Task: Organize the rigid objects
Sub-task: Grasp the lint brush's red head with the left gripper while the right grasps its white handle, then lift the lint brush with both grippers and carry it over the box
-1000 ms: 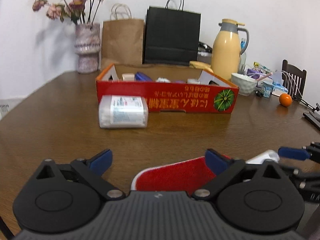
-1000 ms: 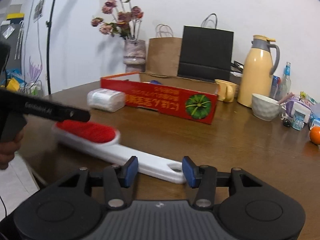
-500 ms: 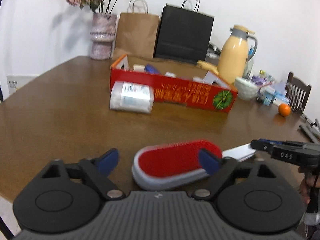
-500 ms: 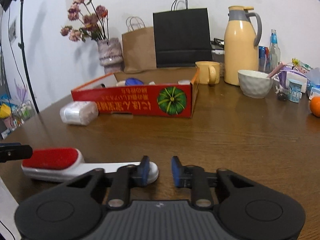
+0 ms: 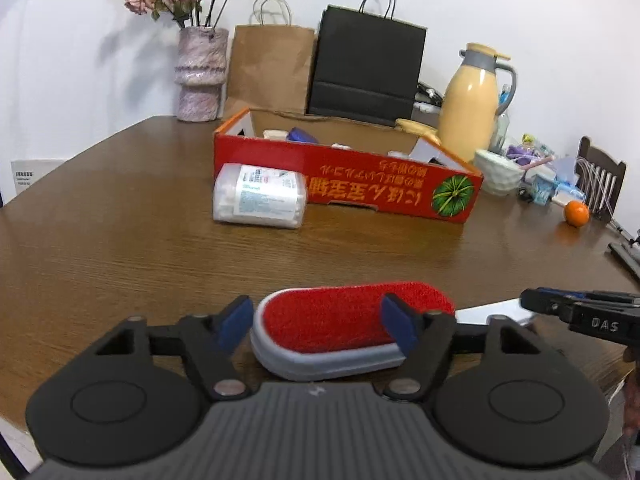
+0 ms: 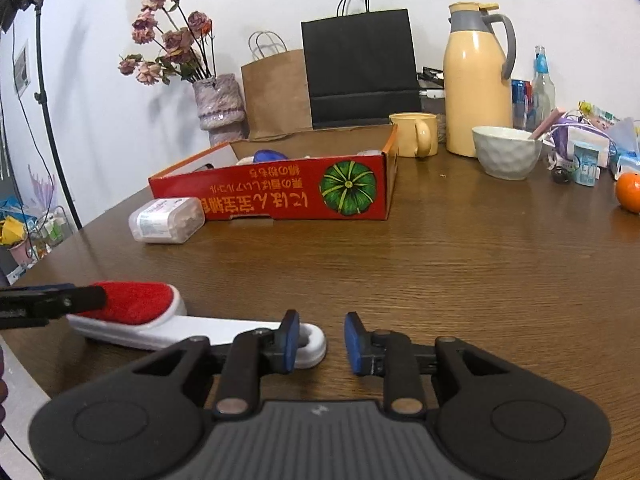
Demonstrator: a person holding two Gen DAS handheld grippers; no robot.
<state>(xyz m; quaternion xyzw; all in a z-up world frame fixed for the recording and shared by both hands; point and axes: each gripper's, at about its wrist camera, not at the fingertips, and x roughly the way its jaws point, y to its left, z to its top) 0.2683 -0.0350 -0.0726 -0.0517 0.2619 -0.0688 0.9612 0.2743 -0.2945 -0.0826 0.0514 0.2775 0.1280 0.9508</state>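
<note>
A white lint brush with a red pad (image 5: 344,320) lies flat on the wooden table near its front edge; it also shows in the right wrist view (image 6: 136,304). My left gripper (image 5: 316,330) is open, its fingers on either side of the red head, not closed on it. My right gripper (image 6: 320,340) is open; the brush handle's end (image 6: 312,344) sits just beside its left finger. A red cardboard box (image 5: 360,184) with several small items stands further back. A clear plastic cotton-swab container (image 5: 260,196) lies against the box's left front.
Behind the box stand a vase of dried flowers (image 5: 200,72), a brown paper bag (image 5: 272,64), a black bag (image 5: 368,68) and a yellow thermos (image 5: 472,100). A yellow mug (image 6: 414,134), a white bowl (image 6: 506,152), small clutter and an orange (image 6: 628,192) sit at the right.
The left gripper has drawn back and narrowed around the brush's red head. The right gripper swung right, so the handle end now lies by its left finger, and opened a little wider.
</note>
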